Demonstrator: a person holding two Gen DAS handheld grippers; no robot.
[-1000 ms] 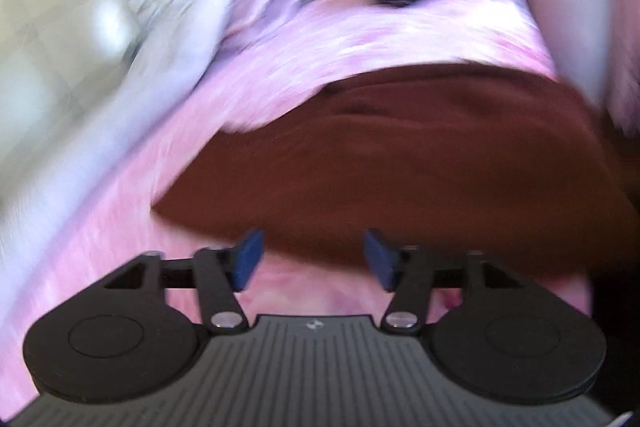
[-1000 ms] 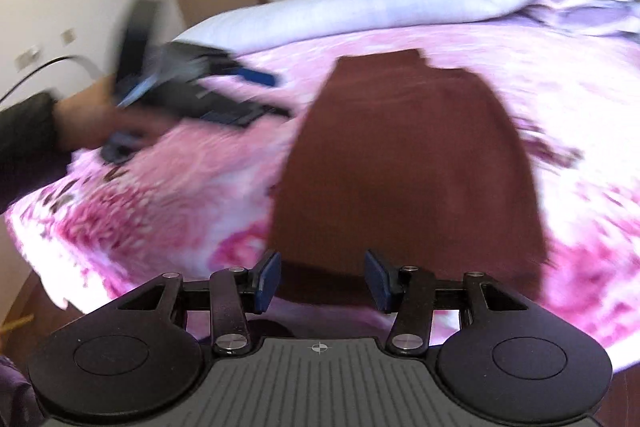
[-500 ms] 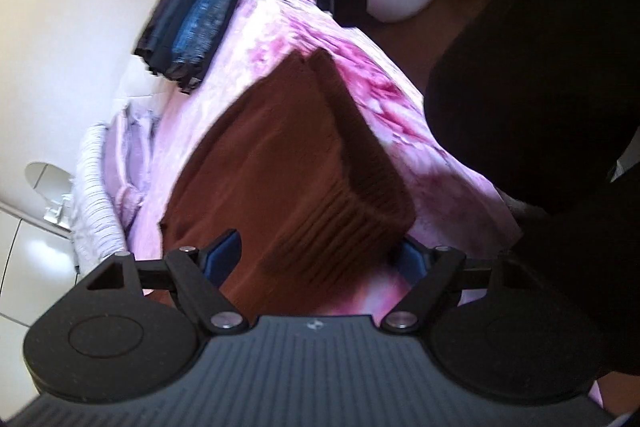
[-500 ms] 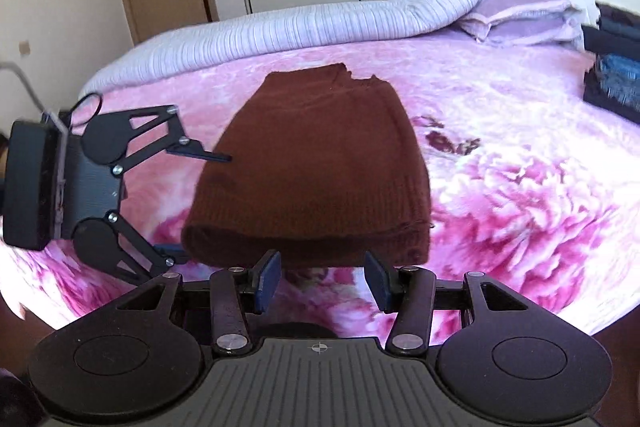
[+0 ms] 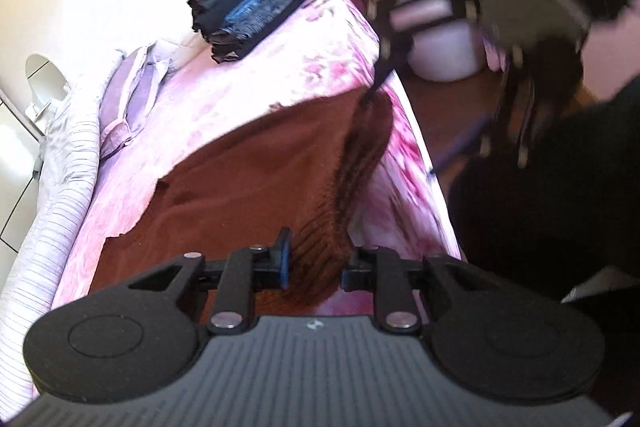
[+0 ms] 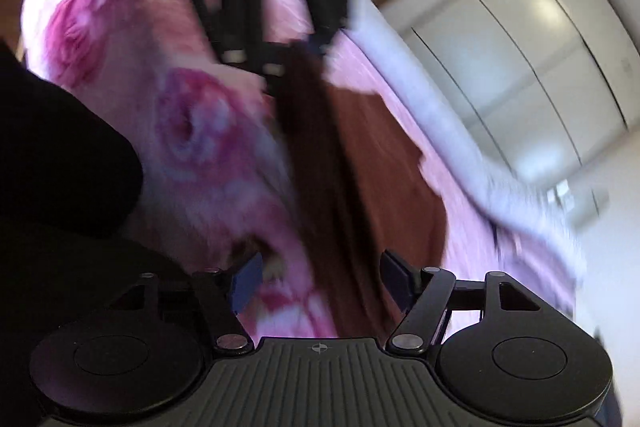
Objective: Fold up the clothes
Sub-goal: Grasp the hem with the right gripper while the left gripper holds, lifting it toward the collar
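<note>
A dark brown knitted sweater (image 5: 248, 171) lies on the pink floral bedspread (image 5: 256, 83). My left gripper (image 5: 316, 263) is closed on its ribbed hem (image 5: 320, 251) at the near corner. In the left wrist view my right gripper (image 5: 404, 123) is at the hem's far corner, motion-blurred. In the right wrist view my right gripper (image 6: 324, 279) has its jaws apart around the lifted hem (image 6: 320, 187), which runs between them. The left gripper also shows in the right wrist view (image 6: 296, 51), holding the hem's other end.
A stack of folded dark and blue clothes (image 5: 256, 3) lies at the bed's far corner. Lilac pillows (image 5: 128, 95) and a striped duvet (image 5: 68, 163) lie along the left. A white round tub (image 5: 444, 51) stands on the wooden floor. The person's black sleeve (image 5: 552, 211) is at right.
My left gripper has shut on the sweater's hem corner. My right gripper has swung round to the other hem corner, and the hem has been raised off the bed.
</note>
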